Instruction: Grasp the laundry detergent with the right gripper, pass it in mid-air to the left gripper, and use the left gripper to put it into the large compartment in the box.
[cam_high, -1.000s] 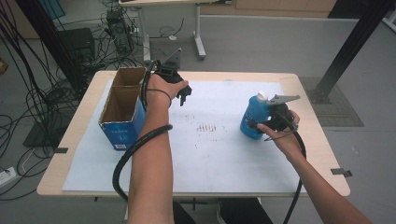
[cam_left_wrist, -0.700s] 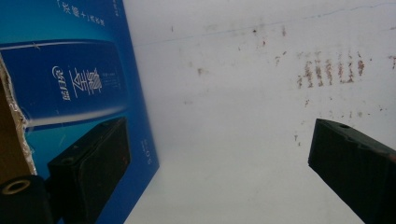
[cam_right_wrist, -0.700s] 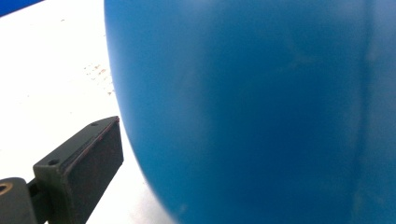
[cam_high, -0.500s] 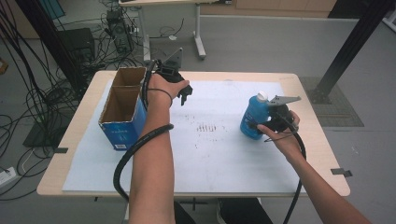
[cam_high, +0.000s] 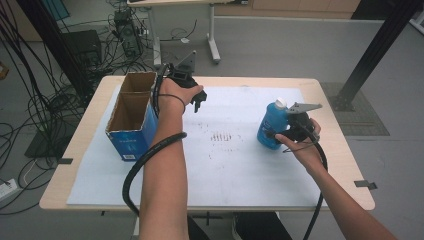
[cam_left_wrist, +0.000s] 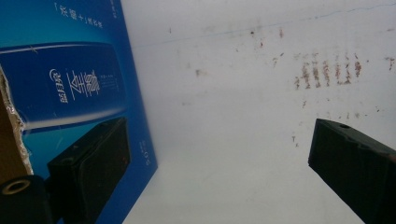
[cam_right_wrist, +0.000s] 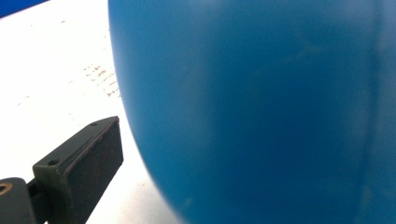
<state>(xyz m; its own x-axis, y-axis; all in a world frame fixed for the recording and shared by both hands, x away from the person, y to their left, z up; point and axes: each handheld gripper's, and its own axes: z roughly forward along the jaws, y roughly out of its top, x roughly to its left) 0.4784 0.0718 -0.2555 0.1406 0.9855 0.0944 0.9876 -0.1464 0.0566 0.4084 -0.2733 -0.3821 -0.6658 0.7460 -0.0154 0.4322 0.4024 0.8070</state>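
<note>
Box: I see a blue cardboard box (cam_high: 129, 120) with its top open, at about 9 o'clock on the white sheet (cam_high: 220, 165). In the left gripper view its side (cam_left_wrist: 70, 84) has white writing, but I cannot read it.
Left gripper: my left gripper (cam_high: 197, 97) is by the box's far right corner, at about 11 o'clock. The jaws are spread wide, with nothing between them. The forearm reaches straight up the table, and the hand wraps over the top.
Marks: small brown marks (cam_high: 223, 136) sit in the middle.
Bottle: a blue bottle (cam_high: 272, 126) with a white cap stands at about 3 o'clock.
Right gripper: my right gripper (cam_high: 280, 134) is against the bottle. I see one jaw beside it; I cannot tell if they squeeze it.
</note>
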